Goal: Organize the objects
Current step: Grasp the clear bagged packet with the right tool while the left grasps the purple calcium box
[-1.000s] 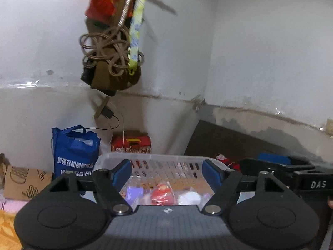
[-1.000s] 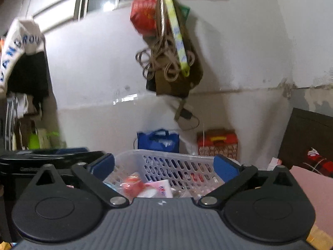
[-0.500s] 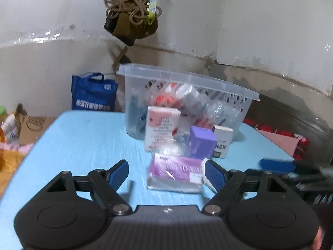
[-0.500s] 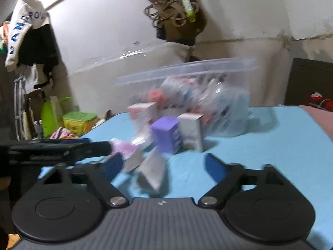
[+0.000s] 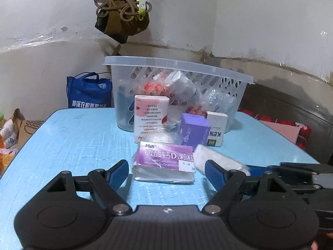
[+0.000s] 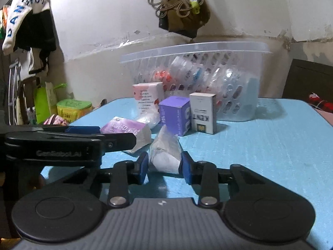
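A clear plastic basket [image 5: 233,77] [image 6: 249,48] with packets inside stands at the far side of the blue table [image 5: 72,141] [image 6: 270,145]. In front of it stand a pink-white box [image 5: 150,116] [image 6: 148,95], a purple box [image 5: 193,131] [image 6: 174,114] and a white box [image 5: 216,127] [image 6: 203,112]. A purple-labelled packet [image 5: 164,164] [image 6: 127,129] lies flat. My left gripper [image 5: 166,173] is open, its jaws either side of this packet's near end. My right gripper [image 6: 164,164] is shut on a white plastic-wrapped packet [image 6: 165,152] [image 5: 218,160].
A clear wrapped bundle [image 5: 162,138] lies between the boxes. A blue bag [image 5: 88,92] and a paper bag [image 5: 27,127] sit beyond the table's left edge. A green tub [image 6: 73,108] and clothes [image 6: 27,20] are at the left. A rope bundle [image 5: 120,10] hangs on the wall.
Both views dropped from above the basket to table level in front of it. My right gripper closed on the white packet. My left gripper stays open, now close to the purple-labelled packet.
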Demonstrator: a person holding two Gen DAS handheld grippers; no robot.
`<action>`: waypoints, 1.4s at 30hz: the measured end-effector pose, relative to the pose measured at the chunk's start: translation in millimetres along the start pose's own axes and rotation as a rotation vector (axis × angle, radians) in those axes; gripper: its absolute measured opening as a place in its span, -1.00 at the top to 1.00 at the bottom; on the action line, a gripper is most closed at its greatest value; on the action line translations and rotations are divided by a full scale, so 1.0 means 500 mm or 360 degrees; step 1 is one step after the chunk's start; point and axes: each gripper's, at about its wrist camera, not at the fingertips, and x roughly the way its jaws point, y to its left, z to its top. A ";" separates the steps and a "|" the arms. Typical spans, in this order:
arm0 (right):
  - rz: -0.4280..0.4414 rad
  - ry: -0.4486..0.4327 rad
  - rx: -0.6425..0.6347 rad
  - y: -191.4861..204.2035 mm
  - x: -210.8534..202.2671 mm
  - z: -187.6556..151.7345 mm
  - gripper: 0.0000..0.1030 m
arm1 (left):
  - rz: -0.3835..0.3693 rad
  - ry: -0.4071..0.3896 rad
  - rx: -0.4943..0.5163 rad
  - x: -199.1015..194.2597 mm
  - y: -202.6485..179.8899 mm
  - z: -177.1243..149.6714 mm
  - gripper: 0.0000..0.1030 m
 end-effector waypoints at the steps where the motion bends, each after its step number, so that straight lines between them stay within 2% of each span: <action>1: -0.0009 -0.0016 0.0022 -0.009 -0.010 -0.004 0.27 | 0.0005 0.0013 0.0005 0.005 -0.003 0.002 -0.61; 5: -0.0040 -0.0055 0.0068 -0.038 -0.037 -0.013 0.27 | 0.0034 0.0072 0.0034 0.022 -0.015 0.003 -0.61; 8: -0.0038 -0.0075 0.0108 -0.056 -0.050 -0.016 0.27 | 0.0080 0.0067 0.0060 0.023 -0.024 0.008 -0.61; 9: -0.0032 -0.0077 0.0117 -0.060 -0.052 -0.017 0.27 | 0.0095 0.0065 0.0069 0.023 -0.026 0.007 -0.54; 10: -0.0031 -0.0079 0.0121 -0.062 -0.053 -0.020 0.27 | 0.0110 0.0065 0.0074 0.022 -0.027 0.006 -0.34; 15: -0.0017 -0.0092 0.0150 -0.076 -0.059 -0.027 0.27 | 0.0172 -0.0063 0.0068 -0.006 -0.025 -0.011 -0.33; 19: -0.0028 -0.0123 0.0142 -0.084 -0.068 -0.031 0.27 | 0.0104 -0.0116 0.0018 -0.031 -0.019 -0.018 -0.33; 28: -0.0031 -0.0209 0.0121 -0.086 -0.092 -0.019 0.27 | 0.0079 -0.0171 -0.0025 -0.057 -0.016 -0.016 -0.33; 31: -0.0044 -0.0233 0.0116 -0.086 -0.100 -0.015 0.27 | 0.0040 -0.0177 -0.0097 -0.064 -0.003 -0.016 -0.33; 38: -0.0067 -0.0254 0.0102 -0.089 -0.109 -0.007 0.27 | 0.0054 -0.0255 -0.0102 -0.096 -0.001 -0.008 -0.33; 42: -0.0060 -0.0248 0.0110 -0.090 -0.107 -0.009 0.27 | 0.0053 -0.0257 -0.0088 -0.102 0.000 -0.008 -0.33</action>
